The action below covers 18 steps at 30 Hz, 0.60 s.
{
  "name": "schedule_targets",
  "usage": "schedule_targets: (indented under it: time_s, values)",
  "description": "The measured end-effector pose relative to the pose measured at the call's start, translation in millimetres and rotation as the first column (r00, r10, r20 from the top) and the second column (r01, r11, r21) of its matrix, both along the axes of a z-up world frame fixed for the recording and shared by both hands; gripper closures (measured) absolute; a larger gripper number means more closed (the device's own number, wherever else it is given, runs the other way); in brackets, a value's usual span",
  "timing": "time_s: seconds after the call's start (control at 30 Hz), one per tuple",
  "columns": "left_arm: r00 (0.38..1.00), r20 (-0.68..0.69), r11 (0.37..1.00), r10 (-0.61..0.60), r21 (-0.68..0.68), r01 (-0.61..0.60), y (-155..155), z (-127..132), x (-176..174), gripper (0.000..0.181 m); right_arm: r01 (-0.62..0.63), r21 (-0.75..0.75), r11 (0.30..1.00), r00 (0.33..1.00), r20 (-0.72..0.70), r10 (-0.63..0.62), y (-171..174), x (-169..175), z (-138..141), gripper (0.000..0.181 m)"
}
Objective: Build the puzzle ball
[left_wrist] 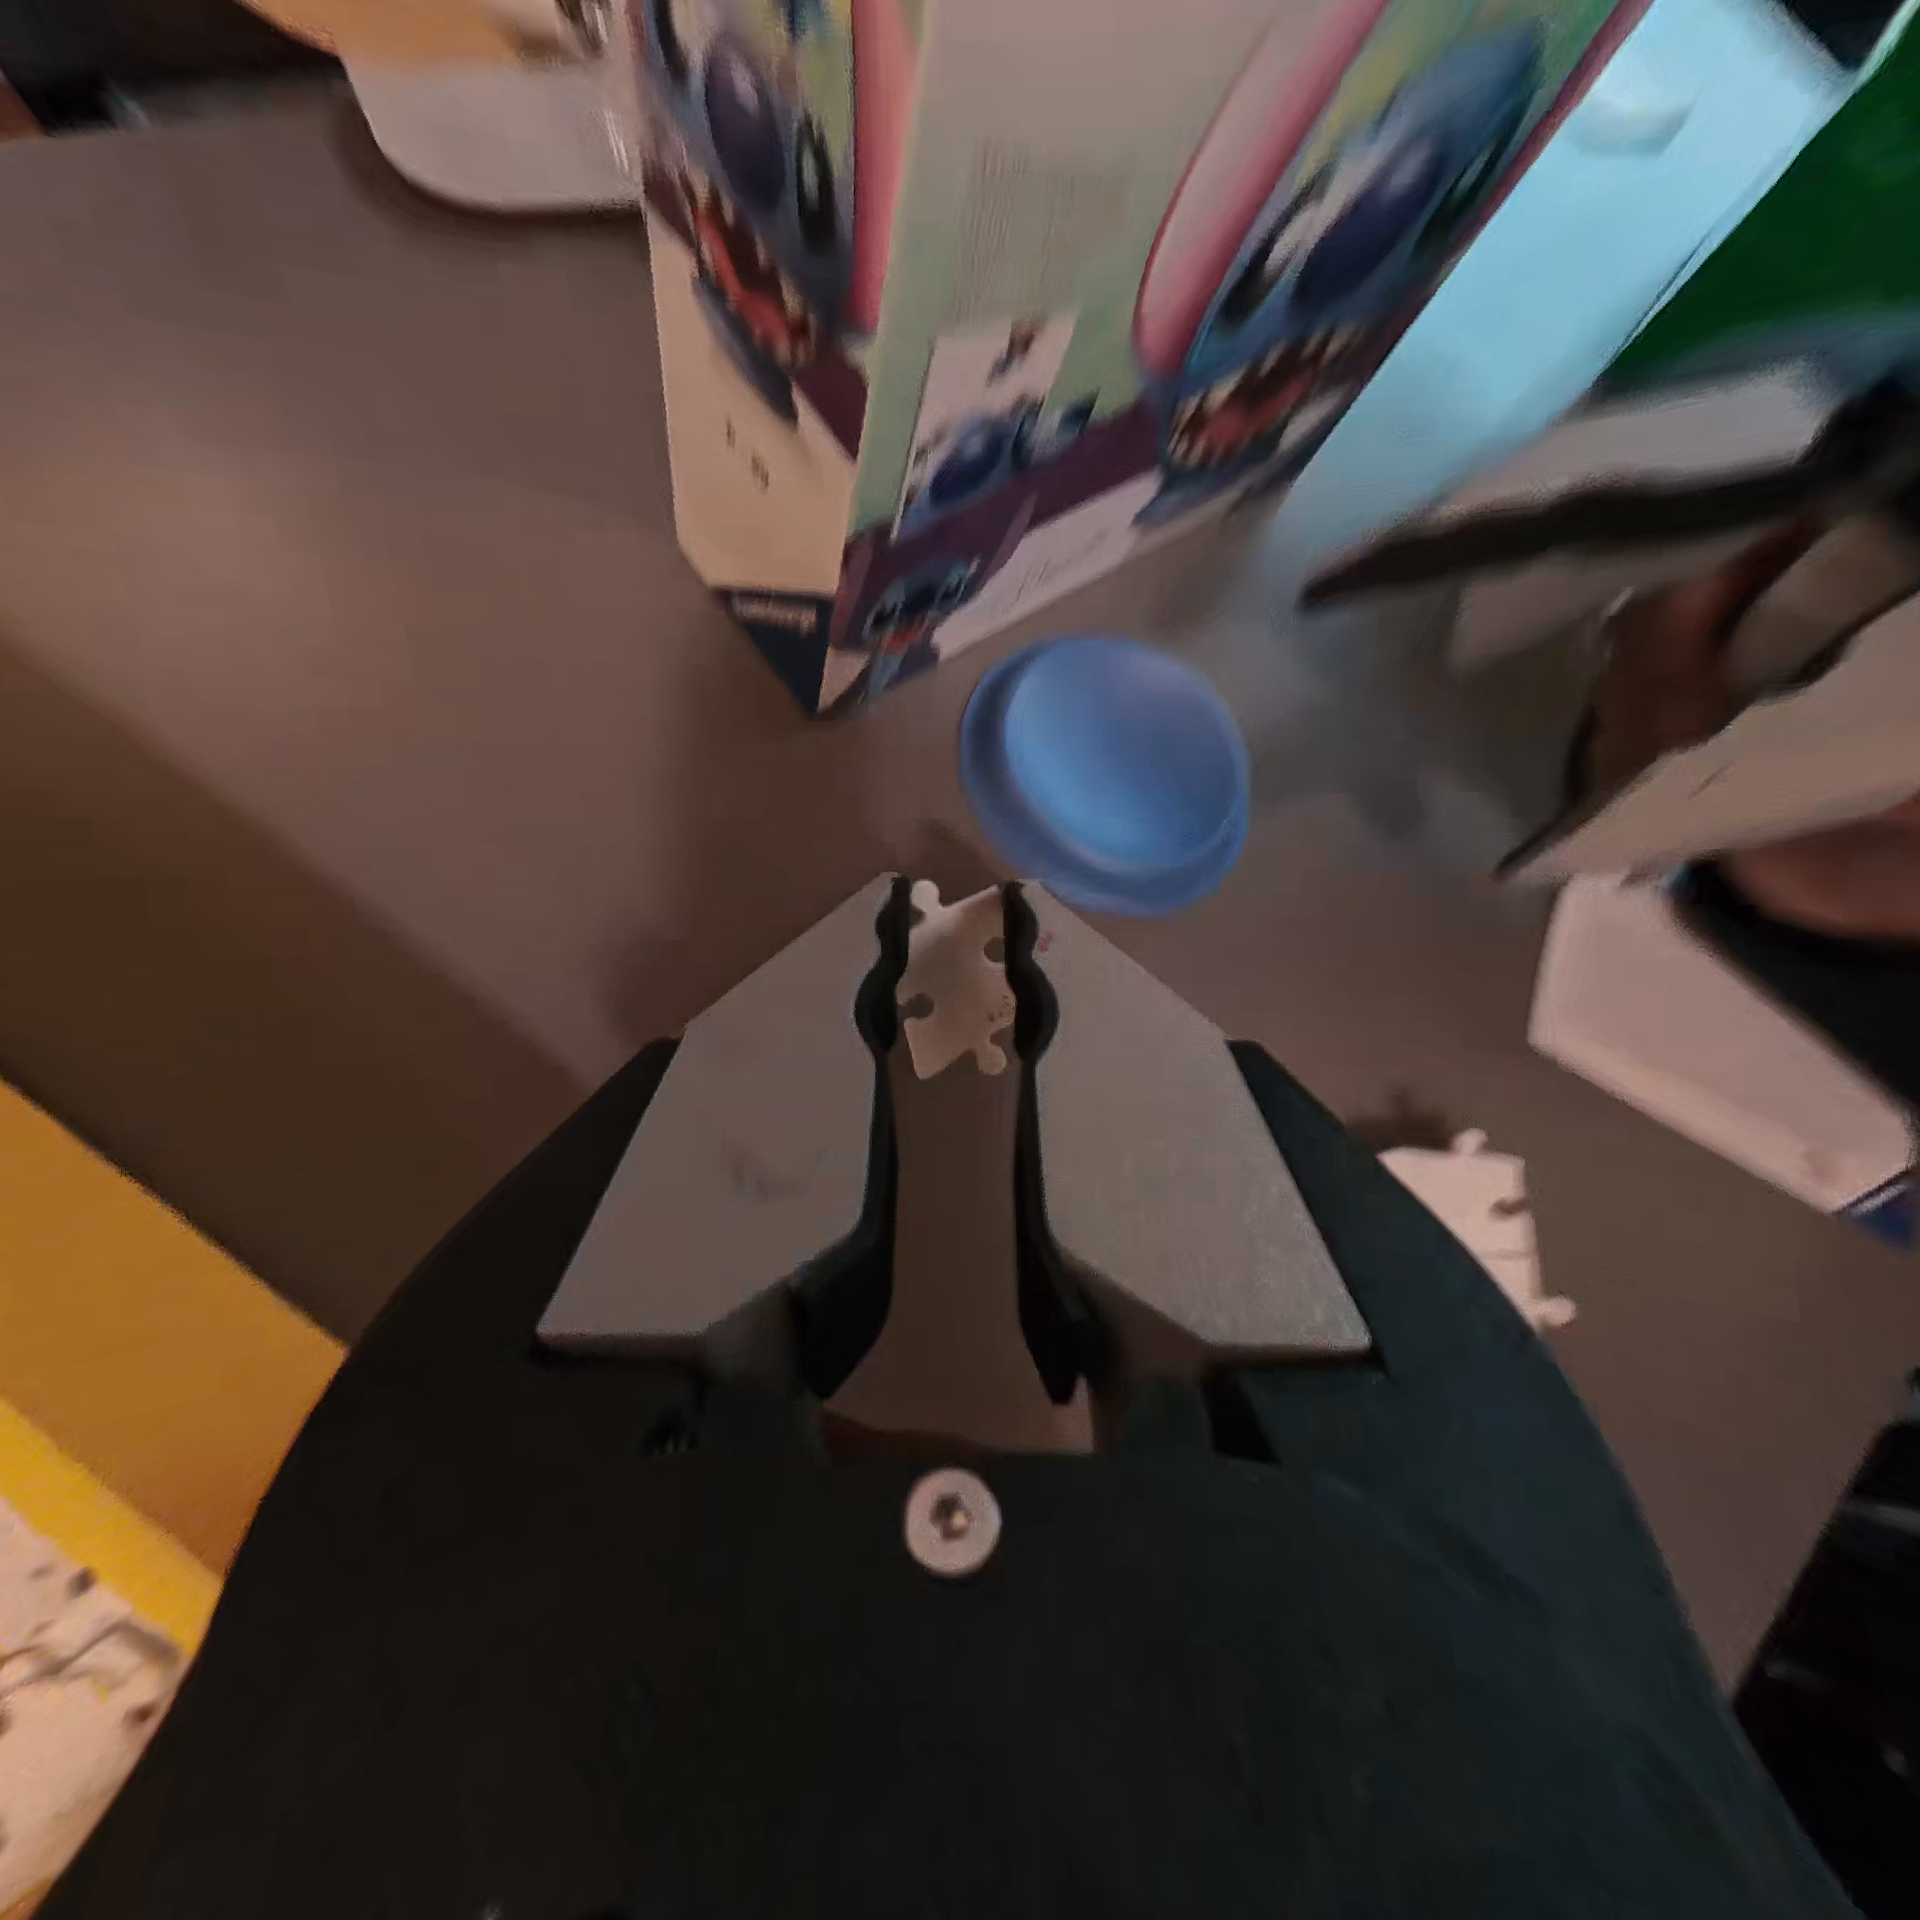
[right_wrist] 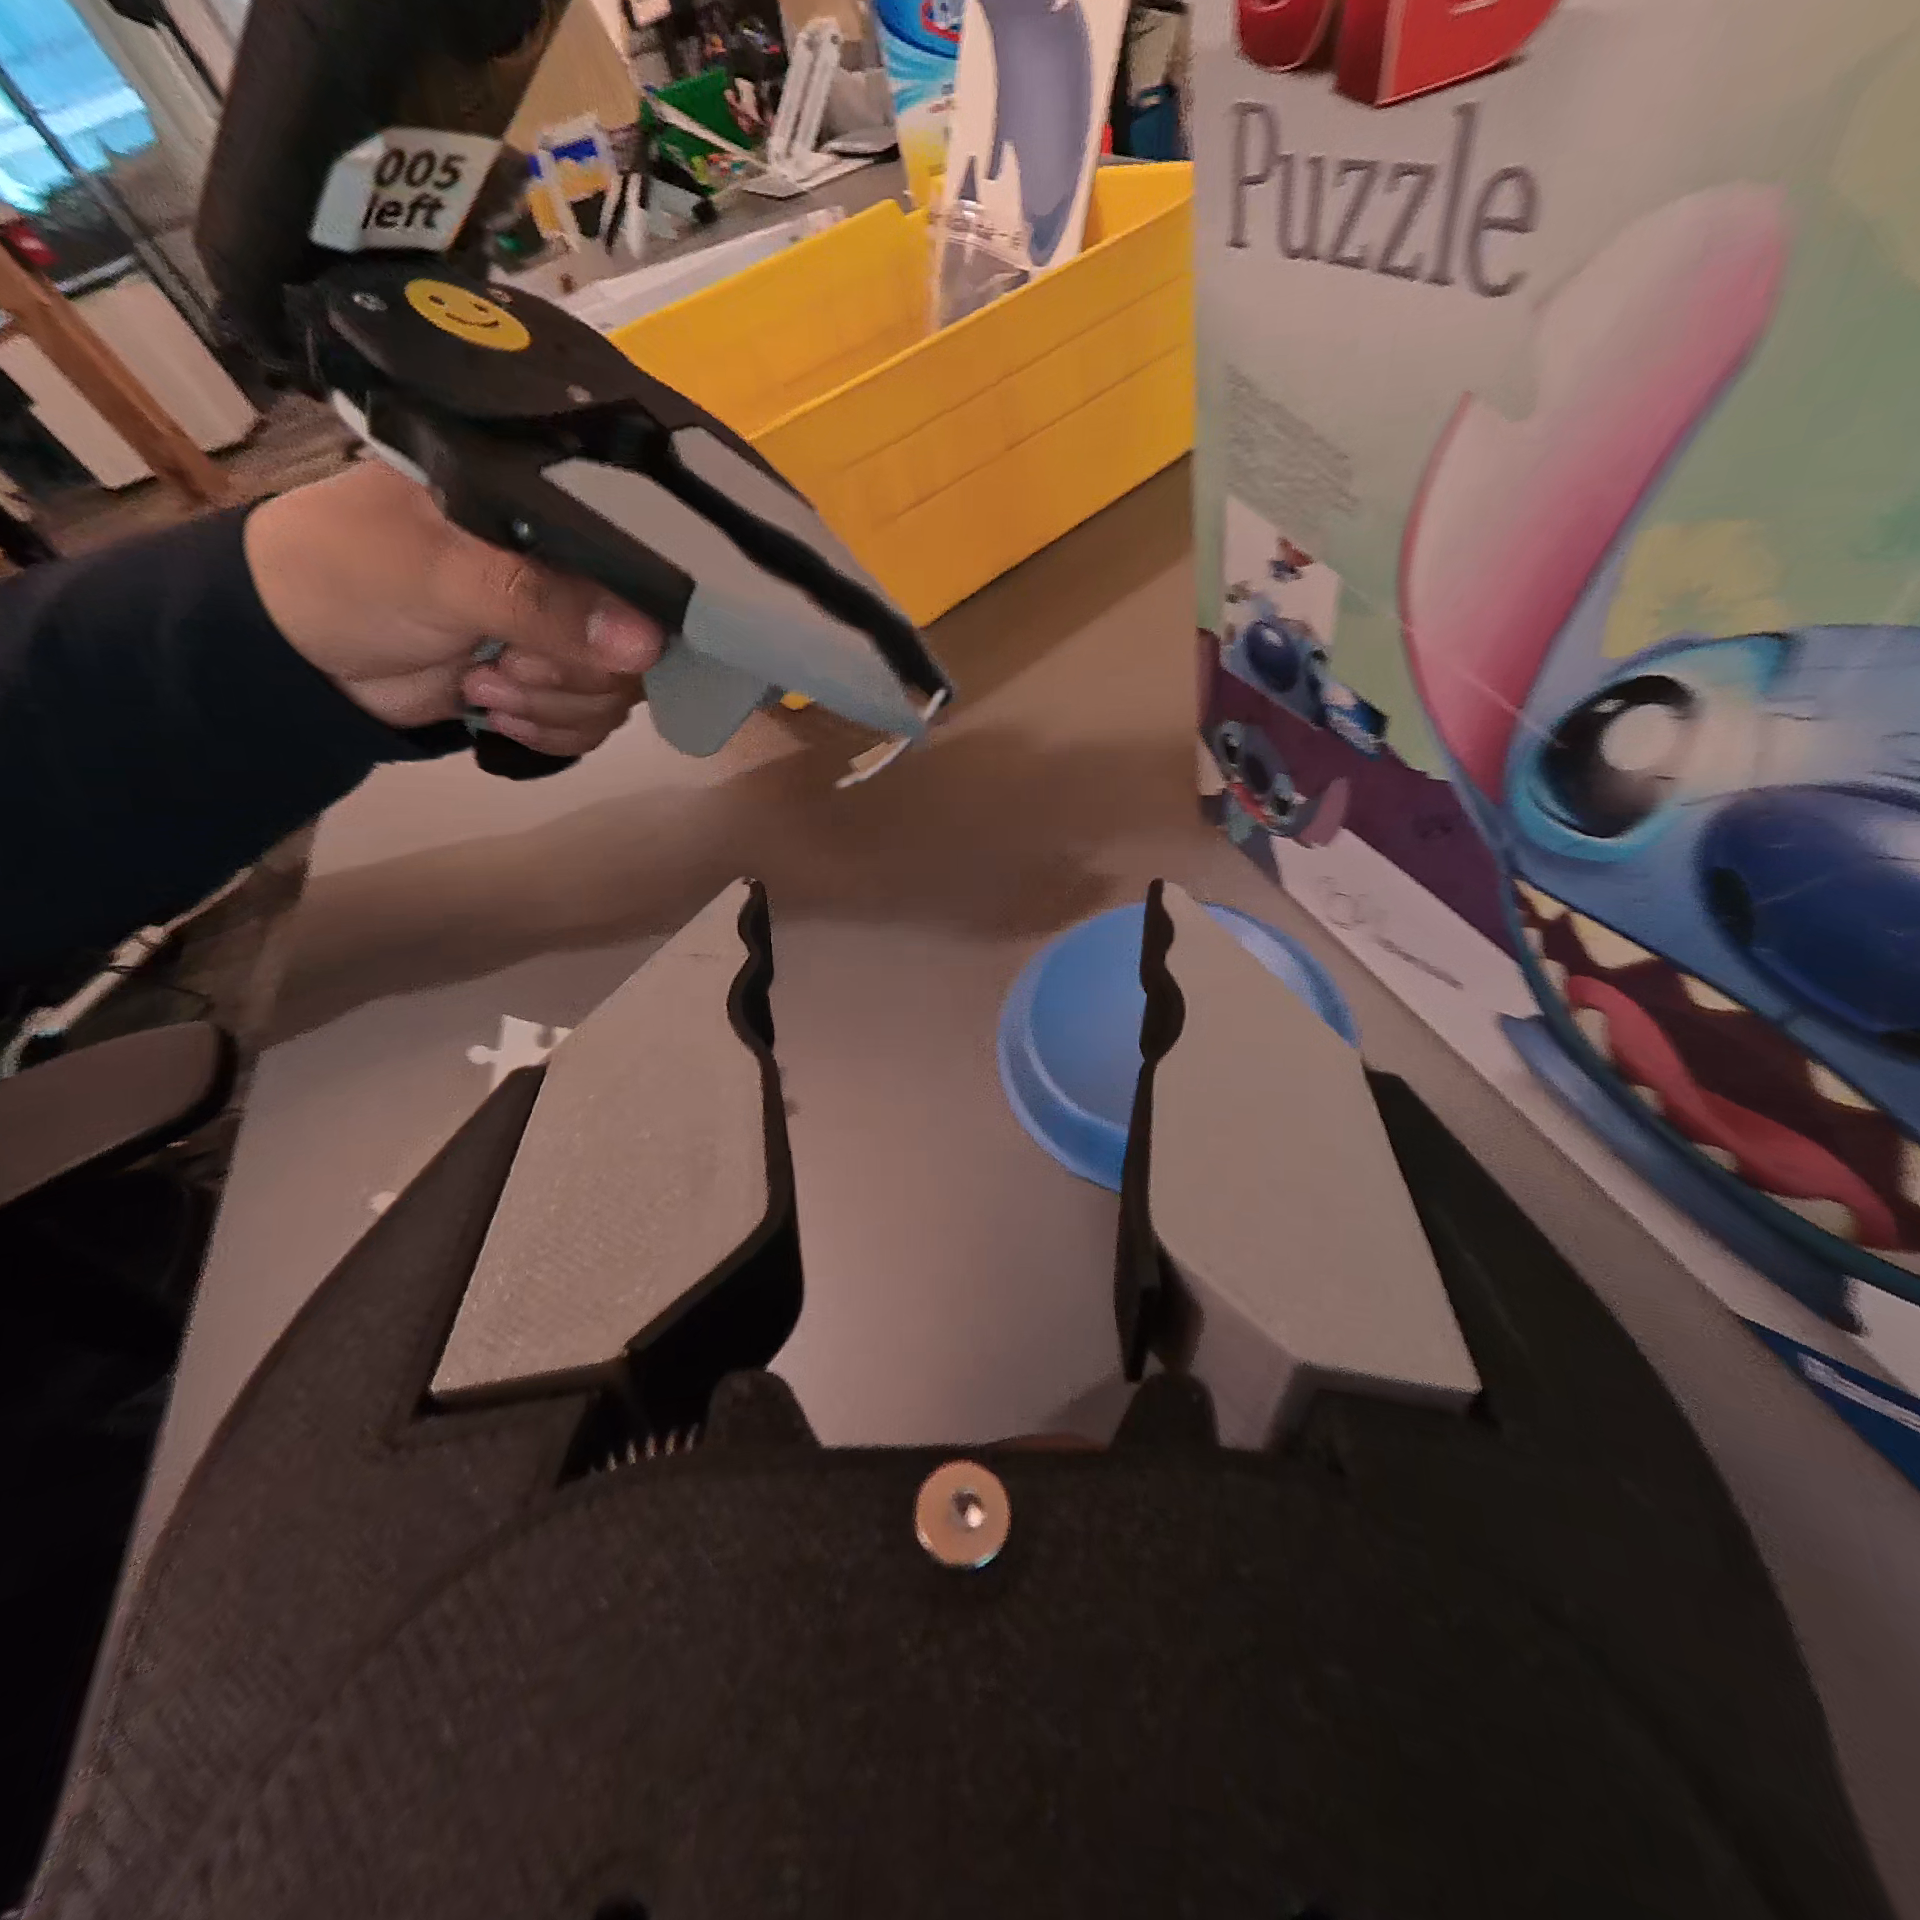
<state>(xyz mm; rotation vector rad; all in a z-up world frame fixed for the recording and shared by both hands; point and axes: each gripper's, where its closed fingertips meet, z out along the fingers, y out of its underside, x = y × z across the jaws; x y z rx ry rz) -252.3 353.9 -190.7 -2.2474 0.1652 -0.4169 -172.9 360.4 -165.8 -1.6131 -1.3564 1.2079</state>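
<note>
Grey table [right_wrist: 1039, 727], yellow bin [right_wrist: 966, 416], cluttered room behind.

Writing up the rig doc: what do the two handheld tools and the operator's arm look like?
Both tools, left tool and right tool, have black bodies, grey wedge fingers with wavy black inner pads, and a silver screw at the base. The left carries a yellow smiley sticker and a white tag. Dark long sleeve.

left gripper [left_wrist: 954, 899]: fingers nearly together, pinching a white piece at the tips, tilted downward | left hand [right_wrist: 457, 634]: wrapped round its handle, dark sleeve | right gripper [right_wrist: 954, 904]: fingers spread wide, nothing between them
</note>
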Motion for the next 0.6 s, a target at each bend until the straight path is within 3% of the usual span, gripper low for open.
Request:
schedule_targets:
  time_s: [0.13, 0.37, 0.47, 0.6]
  values:
    - [0.982, 0.186, 0.991, 0.021, 0.124, -0.044, 8, 40, 22, 0.166, -0.053, -0.062, 0.997, 0.998, -0.045, 0.050, -19, -11, 7, 0.112]
    - [0.984, 0.179, 0.971, 0.007, 0.235, -0.049, 13, 65, 67, 0.166, -0.079, -0.166, 0.983, 0.990, -0.130, 0.058, -27, -15, 20, 0.130]
    - [0.984, 0.180, 0.966, -0.006, 0.256, -0.041, 12, 70, 81, 0.165, -0.082, -0.184, 0.980, 0.987, -0.151, 0.054, -22, -12, 21, 0.168]
    - [0.987, 0.161, 0.965, 0.002, 0.258, -0.044, 10, 69, 84, 0.170, -0.083, -0.177, 0.981, 0.990, -0.127, 0.060, -19, -7, 19, 0.179]
